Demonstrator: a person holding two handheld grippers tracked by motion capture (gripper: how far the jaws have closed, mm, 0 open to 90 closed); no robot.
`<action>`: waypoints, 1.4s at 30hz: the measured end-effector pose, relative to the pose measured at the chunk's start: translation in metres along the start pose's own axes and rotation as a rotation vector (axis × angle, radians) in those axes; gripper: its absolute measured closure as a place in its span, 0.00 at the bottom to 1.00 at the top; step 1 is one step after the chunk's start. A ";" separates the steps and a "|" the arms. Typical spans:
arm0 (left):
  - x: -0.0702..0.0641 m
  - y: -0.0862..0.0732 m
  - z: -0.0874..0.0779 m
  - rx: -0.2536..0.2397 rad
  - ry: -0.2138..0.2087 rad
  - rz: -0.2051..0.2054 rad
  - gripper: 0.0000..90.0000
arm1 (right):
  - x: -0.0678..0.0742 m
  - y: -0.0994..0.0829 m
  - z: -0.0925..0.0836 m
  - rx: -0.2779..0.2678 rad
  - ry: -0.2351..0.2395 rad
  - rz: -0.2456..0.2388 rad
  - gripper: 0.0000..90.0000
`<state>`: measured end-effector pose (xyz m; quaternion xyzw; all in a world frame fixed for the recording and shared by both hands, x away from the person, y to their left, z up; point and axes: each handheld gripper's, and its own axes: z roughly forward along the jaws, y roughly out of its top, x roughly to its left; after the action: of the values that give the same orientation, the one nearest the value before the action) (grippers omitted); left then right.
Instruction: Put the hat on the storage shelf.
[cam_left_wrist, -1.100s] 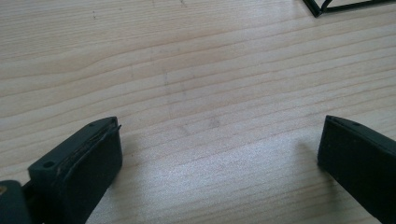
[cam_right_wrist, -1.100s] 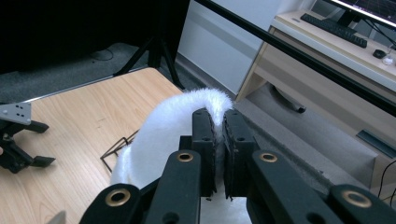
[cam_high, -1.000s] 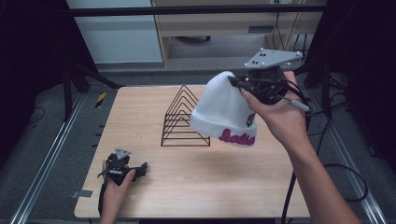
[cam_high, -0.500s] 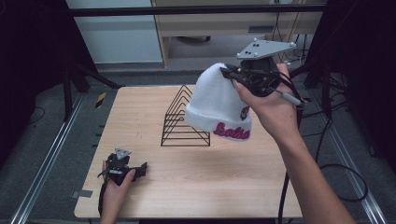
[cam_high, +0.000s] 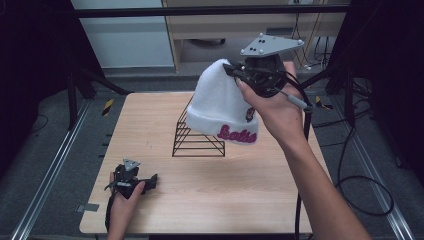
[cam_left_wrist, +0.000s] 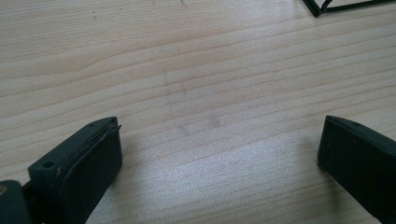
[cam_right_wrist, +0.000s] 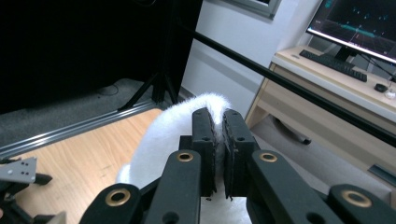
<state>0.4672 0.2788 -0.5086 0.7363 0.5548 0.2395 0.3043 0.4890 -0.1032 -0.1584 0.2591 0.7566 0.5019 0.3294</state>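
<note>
A white knit beanie (cam_high: 219, 107) with pink lettering on its cuff hangs in the air over a black wire rack (cam_high: 195, 136) at the table's middle back. My right gripper (cam_high: 235, 71) is shut on the beanie's crown; in the right gripper view the jaws pinch the white fabric (cam_right_wrist: 205, 105) between them. The hat covers the rack's right part. My left gripper (cam_high: 150, 181) rests low at the table's front left, held by a hand. In the left gripper view its jaws stand wide apart (cam_left_wrist: 219, 154) over bare wood, and the rack's corner (cam_left_wrist: 322, 6) shows at the top right.
The wooden table (cam_high: 250, 185) has bare room in front of the rack. Metal rails (cam_high: 47, 170) run along the floor on both sides. A desk with a monitor (cam_right_wrist: 359, 23) and keyboard stands beyond the table. Cables (cam_high: 360, 180) lie on the floor at right.
My right gripper has carried the beanie leftward and a little lower, so it now hangs over the wire rack. The left gripper has stayed in place.
</note>
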 end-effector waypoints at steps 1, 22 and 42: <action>0.000 0.000 0.000 0.000 0.001 0.000 0.00 | 0.000 0.001 0.003 -0.010 -0.002 0.000 0.95; 0.000 0.000 0.000 0.000 -0.001 0.004 0.00 | -0.002 0.004 0.026 -0.049 -0.005 0.048 0.95; 0.000 0.000 0.000 0.003 -0.002 0.008 0.00 | -0.005 0.016 0.062 -0.066 0.030 0.075 0.95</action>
<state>0.4674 0.2792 -0.5084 0.7392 0.5520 0.2391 0.3028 0.5398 -0.0646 -0.1593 0.2689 0.7342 0.5424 0.3073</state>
